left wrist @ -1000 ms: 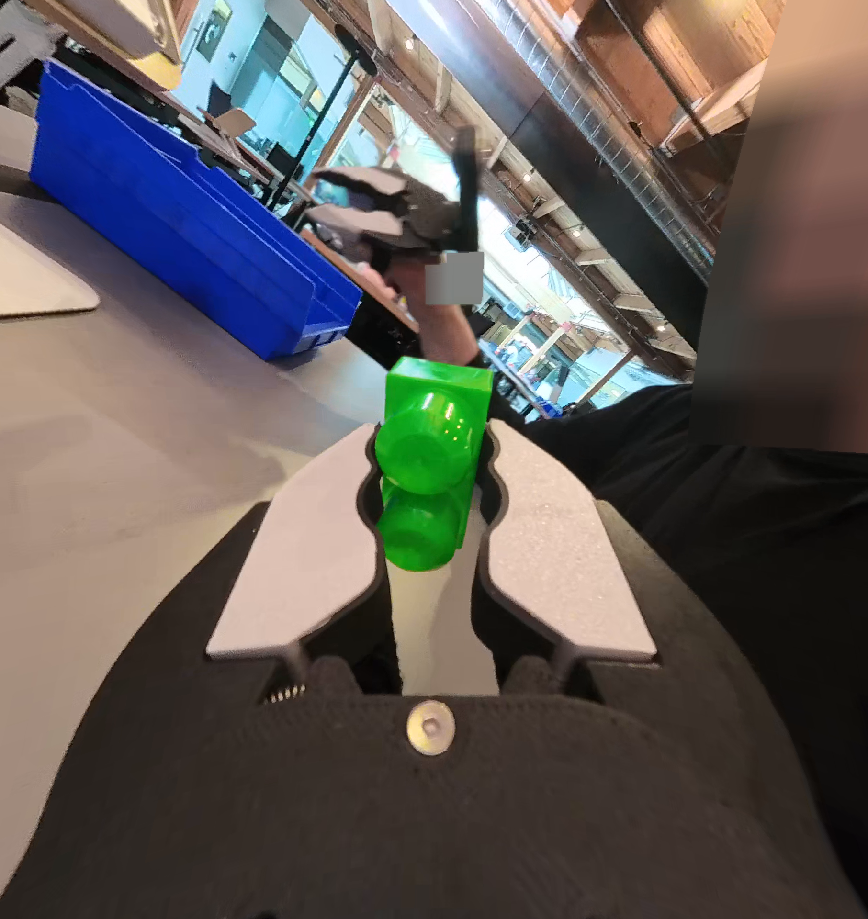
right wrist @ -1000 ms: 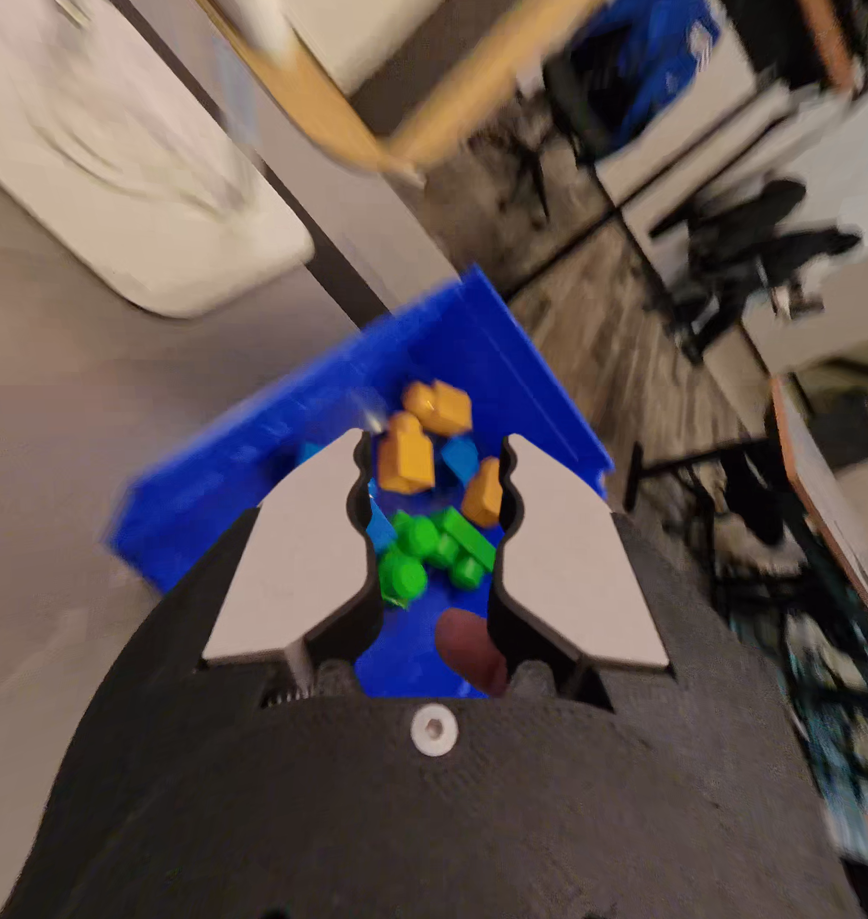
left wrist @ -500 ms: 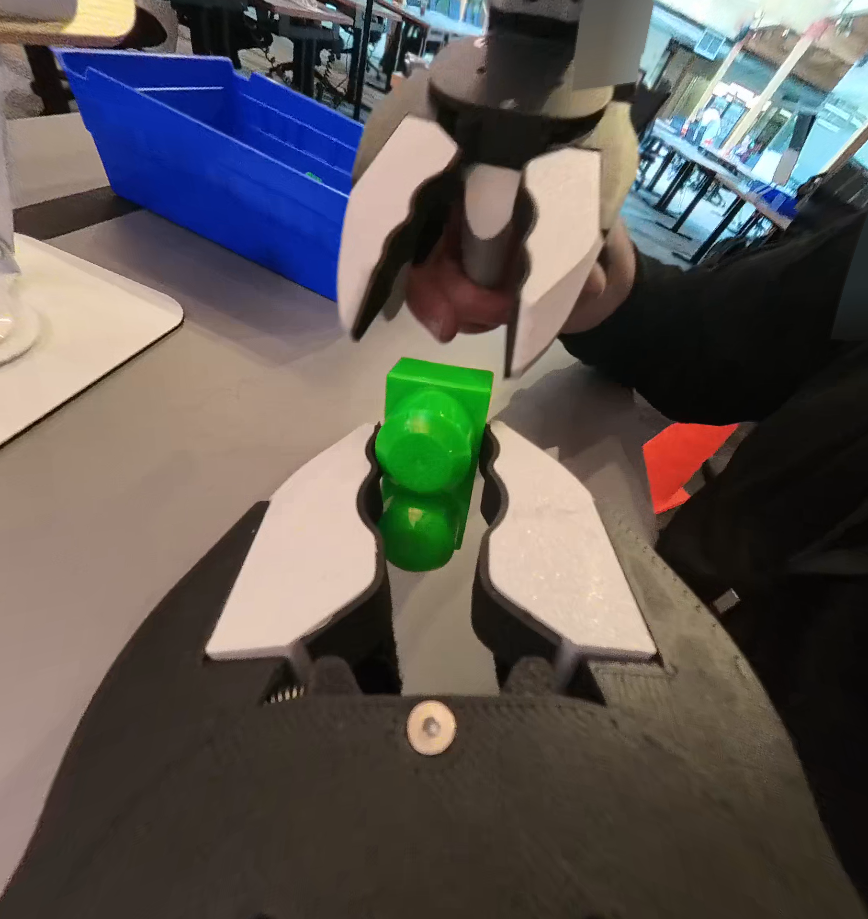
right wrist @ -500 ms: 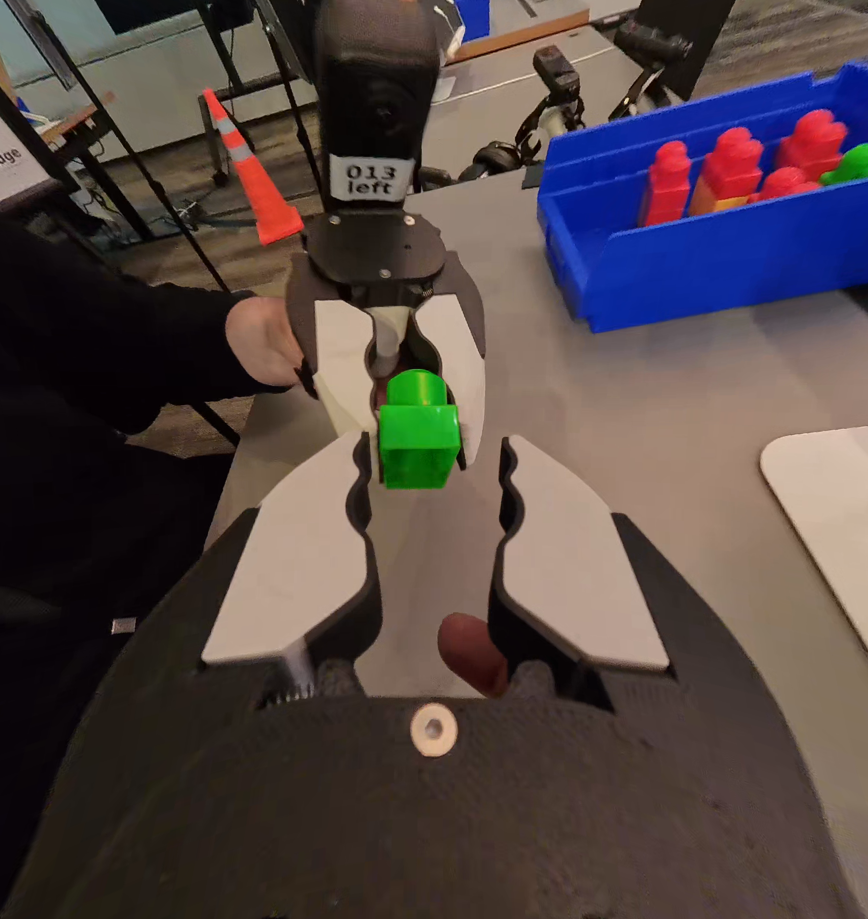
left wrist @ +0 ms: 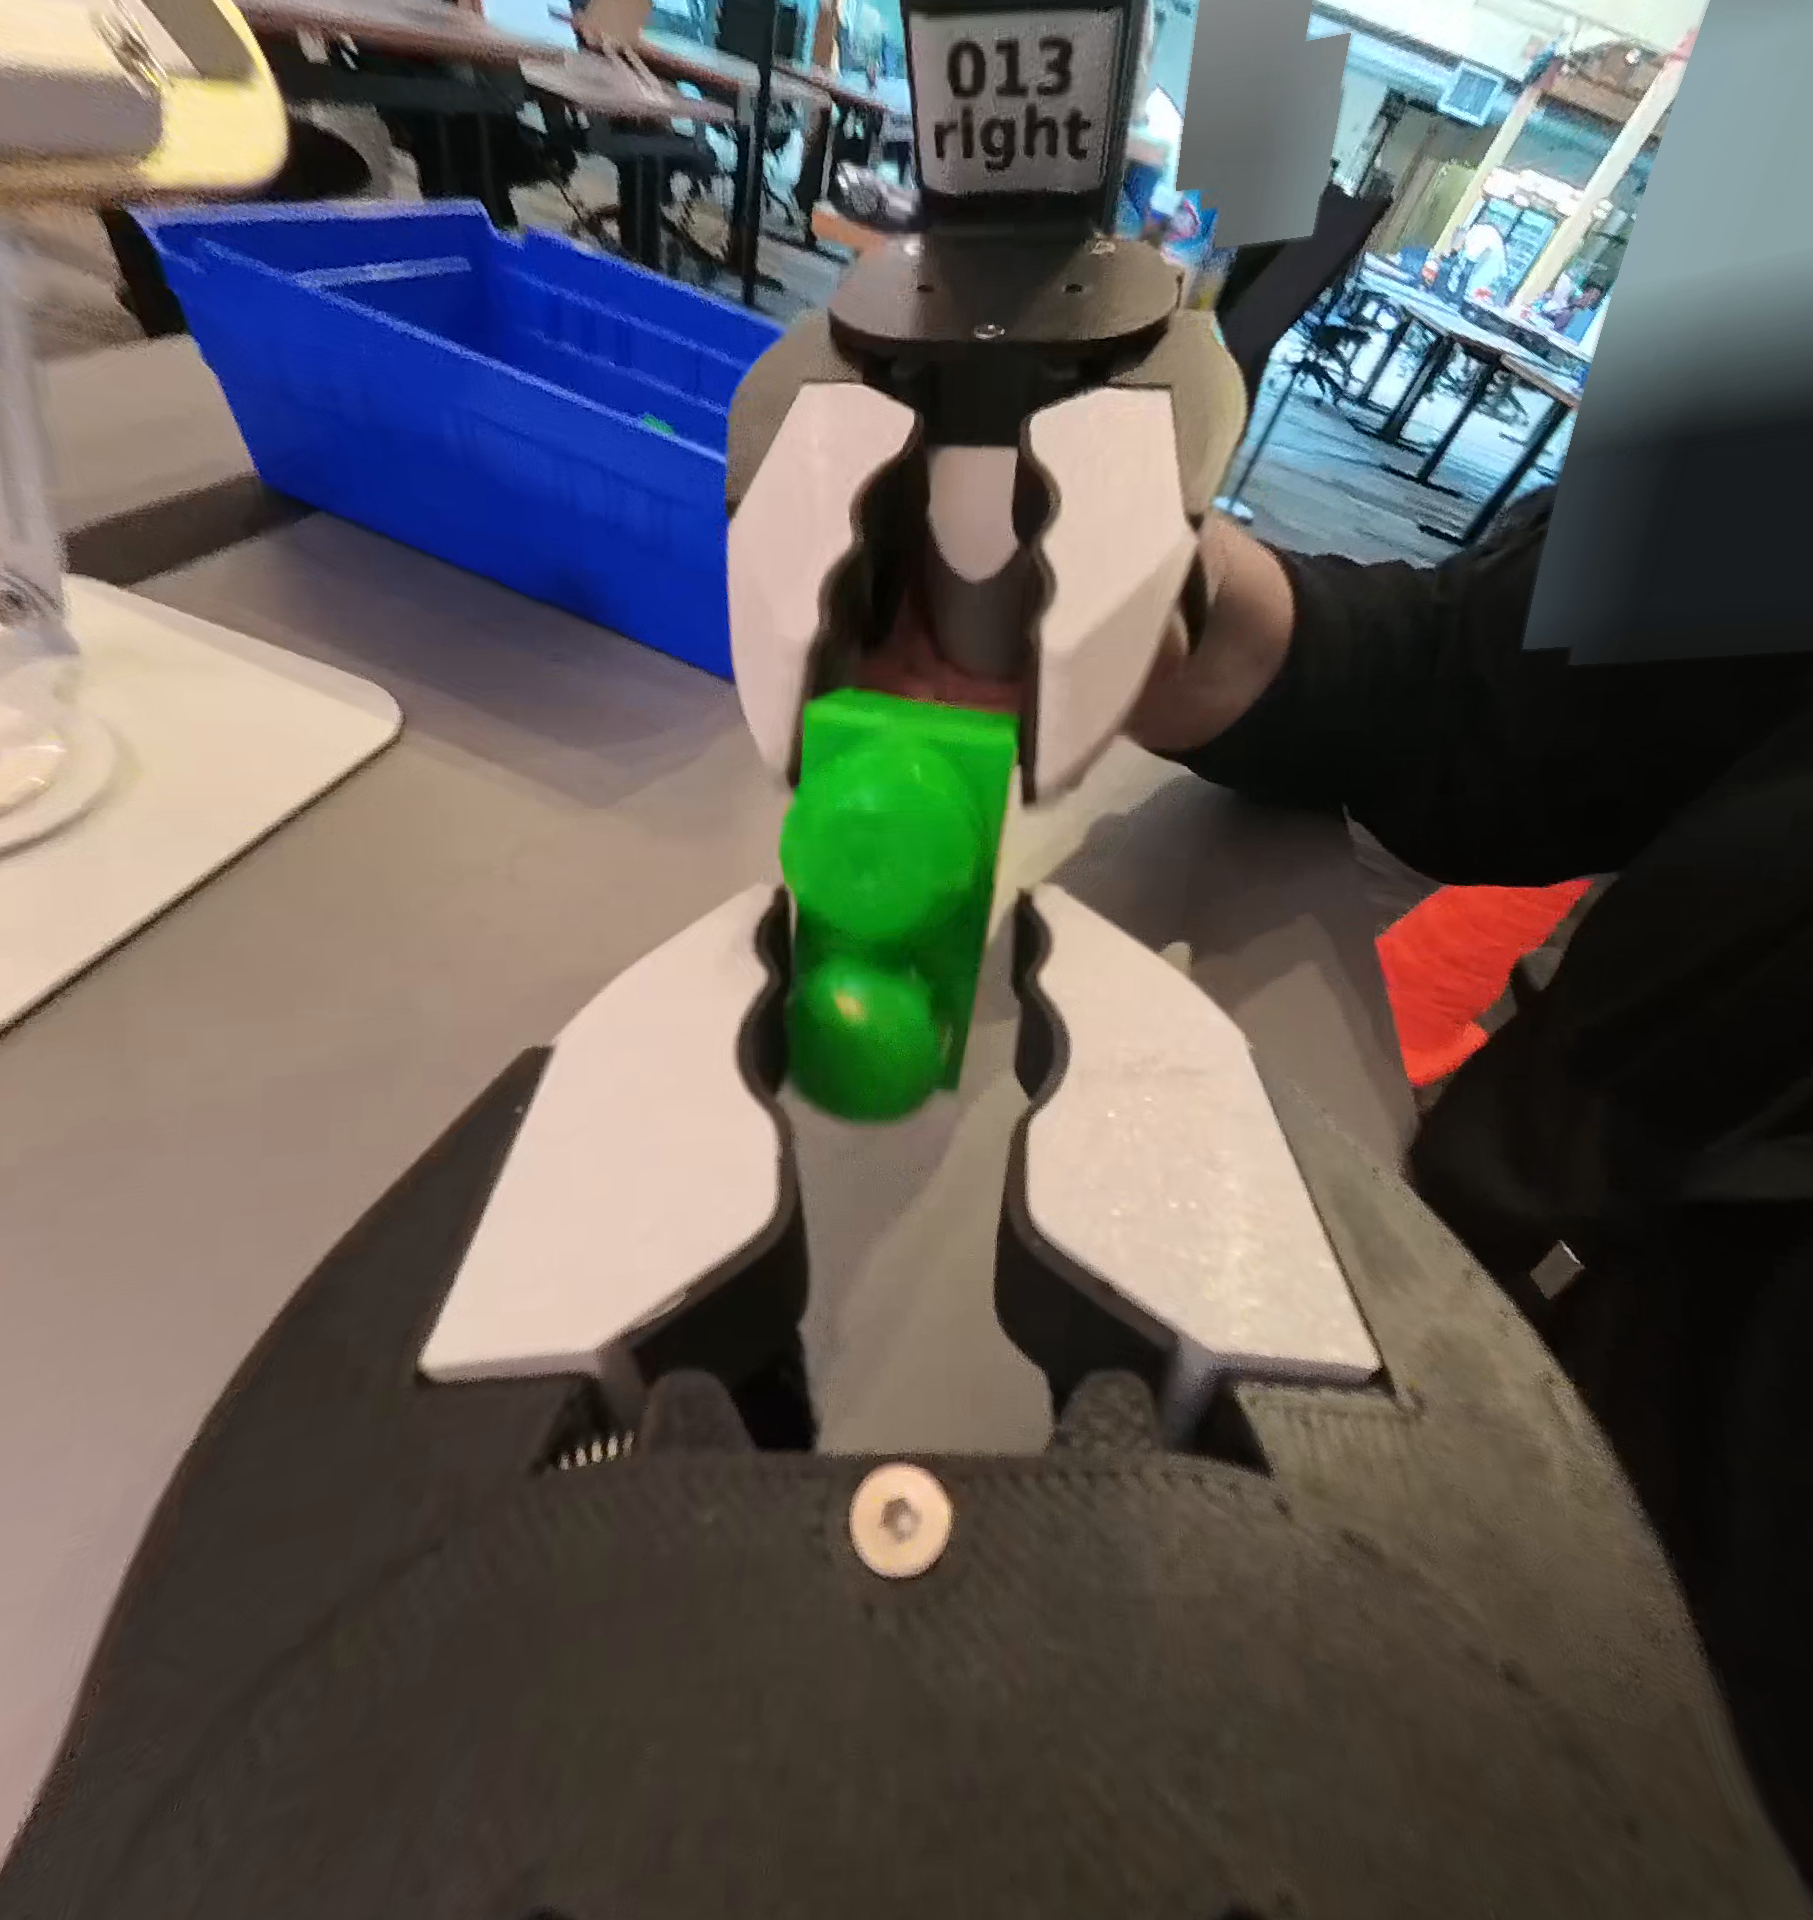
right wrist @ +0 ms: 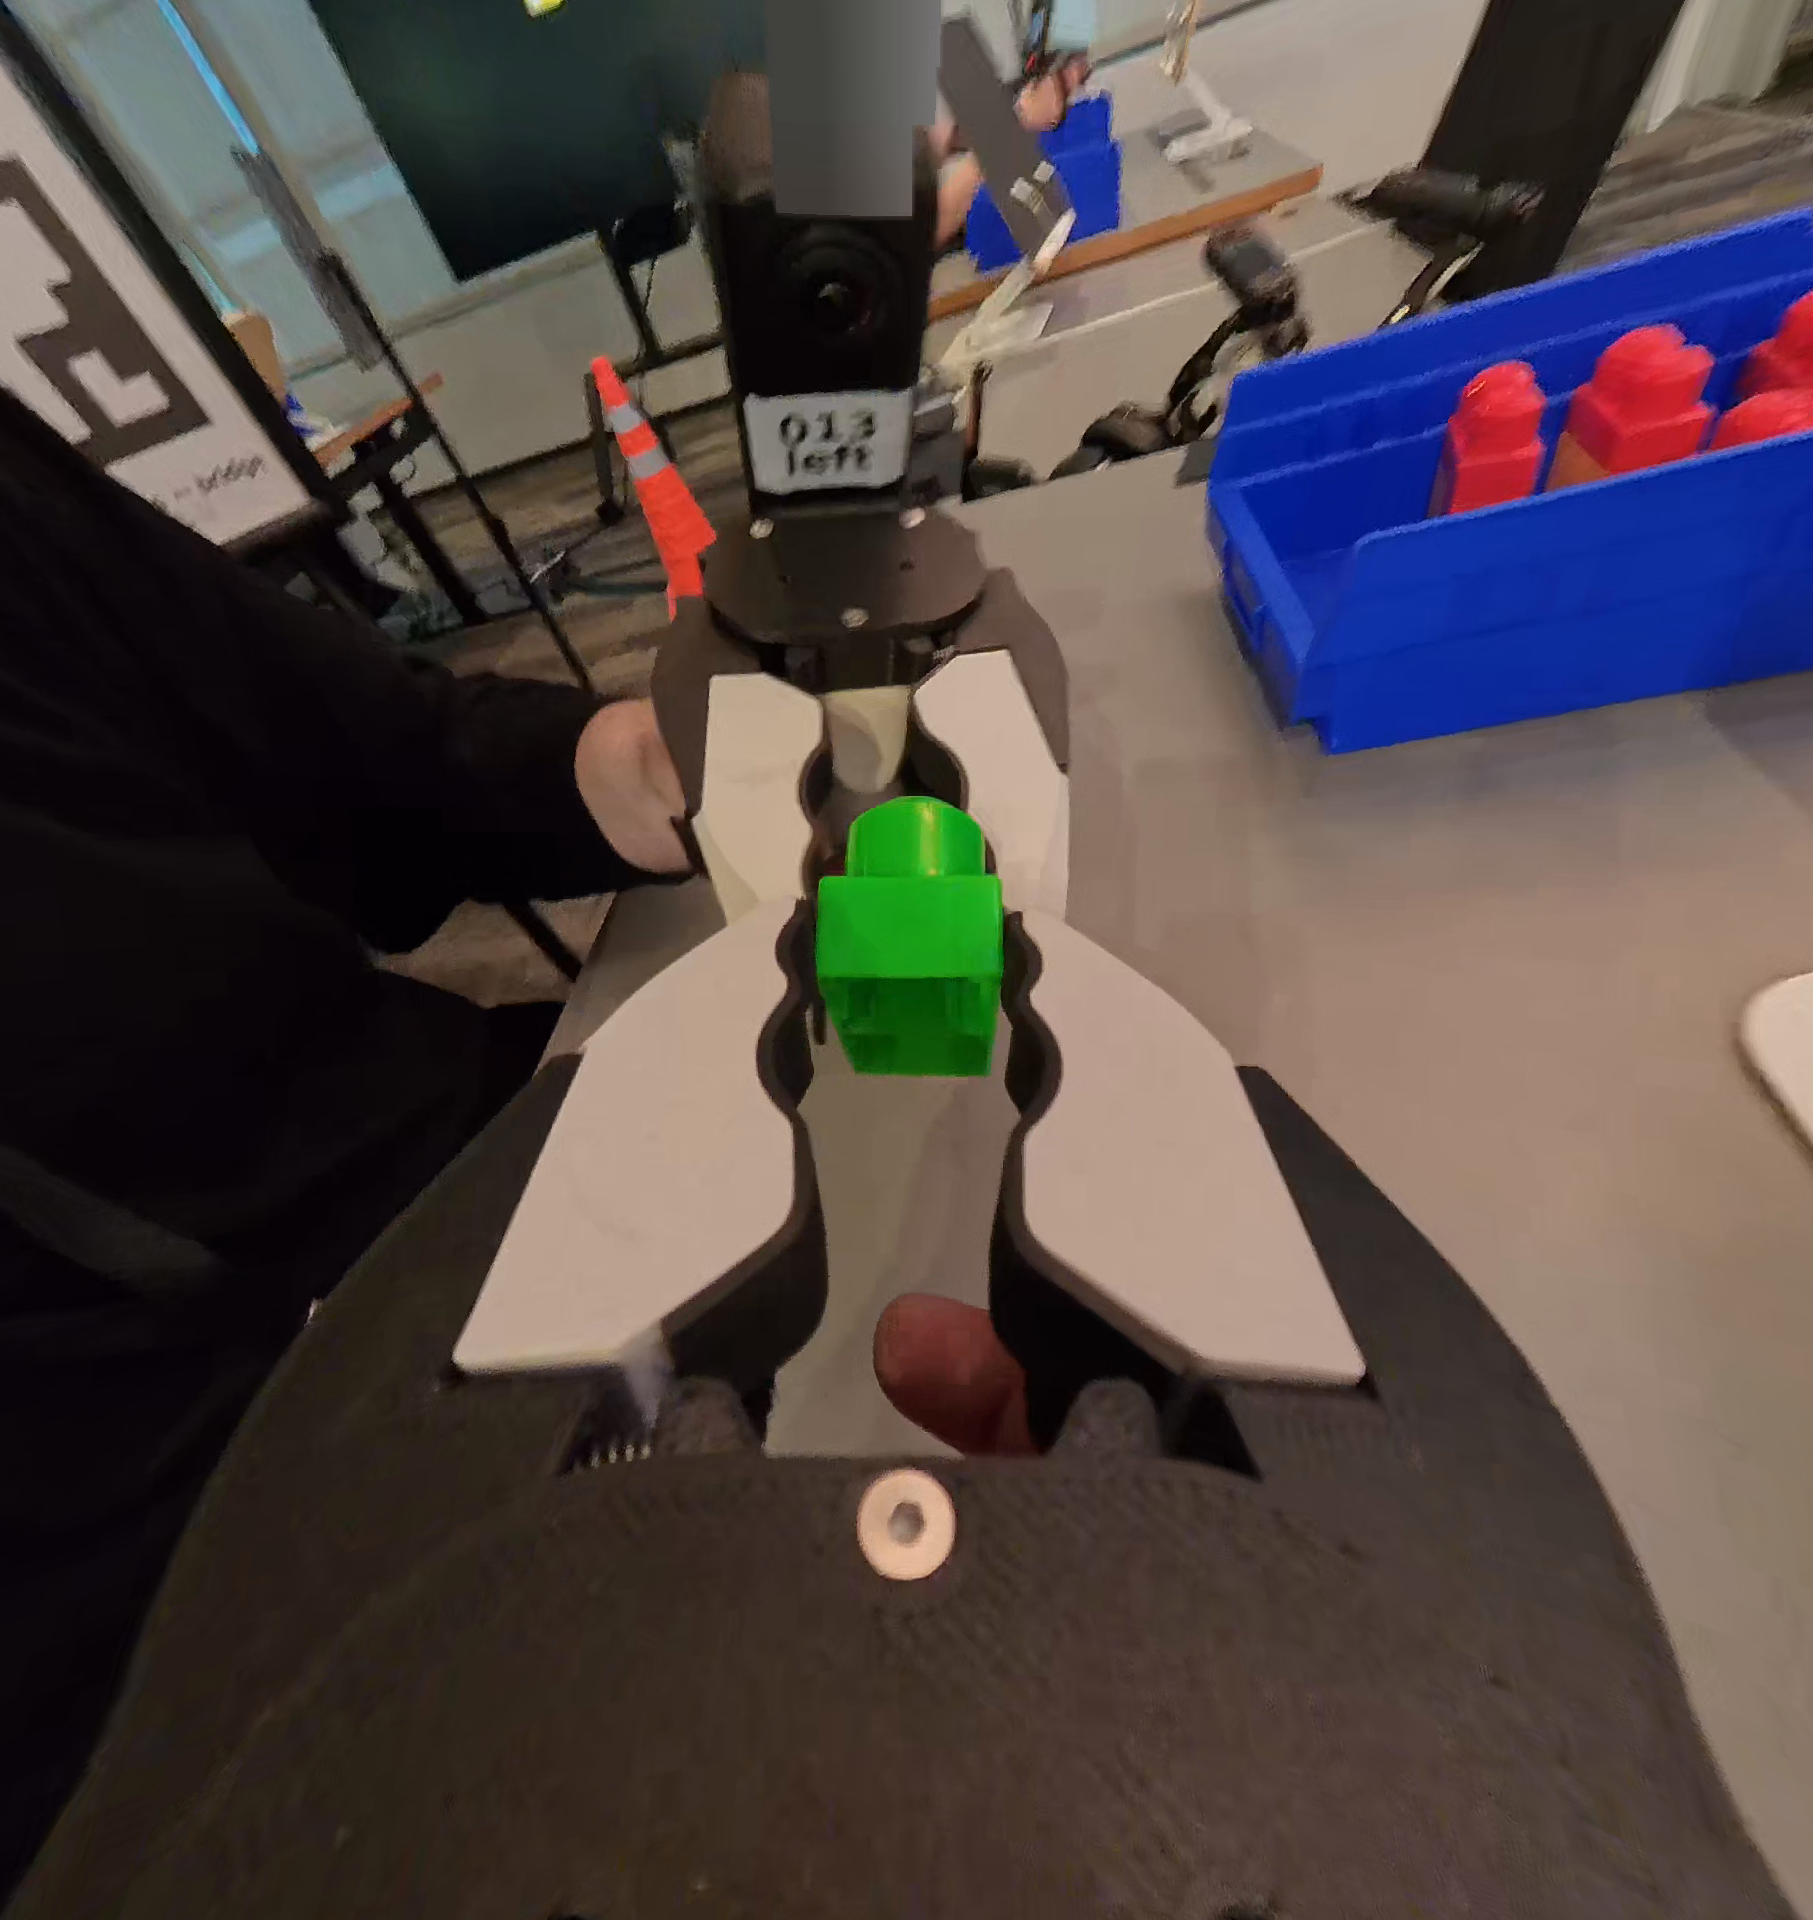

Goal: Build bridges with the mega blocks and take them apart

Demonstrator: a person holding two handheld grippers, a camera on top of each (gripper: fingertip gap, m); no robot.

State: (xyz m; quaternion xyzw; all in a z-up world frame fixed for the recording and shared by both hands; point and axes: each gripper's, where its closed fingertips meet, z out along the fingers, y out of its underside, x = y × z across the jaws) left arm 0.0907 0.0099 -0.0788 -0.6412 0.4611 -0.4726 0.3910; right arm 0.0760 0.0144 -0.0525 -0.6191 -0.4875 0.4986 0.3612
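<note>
A green two-stud mega block (left wrist: 891, 914) is held in the air between both grippers, which face each other tip to tip above the grey table (left wrist: 258, 1091). In the right wrist view my right gripper (right wrist: 907, 935) has both pads pressed on the block's (right wrist: 907, 956) square base. In the left wrist view my left gripper (left wrist: 897, 914) stands around the stud end, with a gap between its right pad (left wrist: 1047, 966) and the block, so it is open. The right gripper (left wrist: 907, 774) also shows there, clamped on the block's far end.
A blue bin (right wrist: 1504, 623) with red blocks (right wrist: 1640, 405) stands at the back of the table; it also shows in the left wrist view (left wrist: 445, 416). A white mat (left wrist: 154, 748) lies beside it. An orange cone (right wrist: 663, 488) stands on the floor. A person's dark sleeve (right wrist: 258, 779) is at the table edge.
My right gripper swung from over the bin to face the left gripper, moved in and shut on the green block. My left gripper's jaws loosened from the block.
</note>
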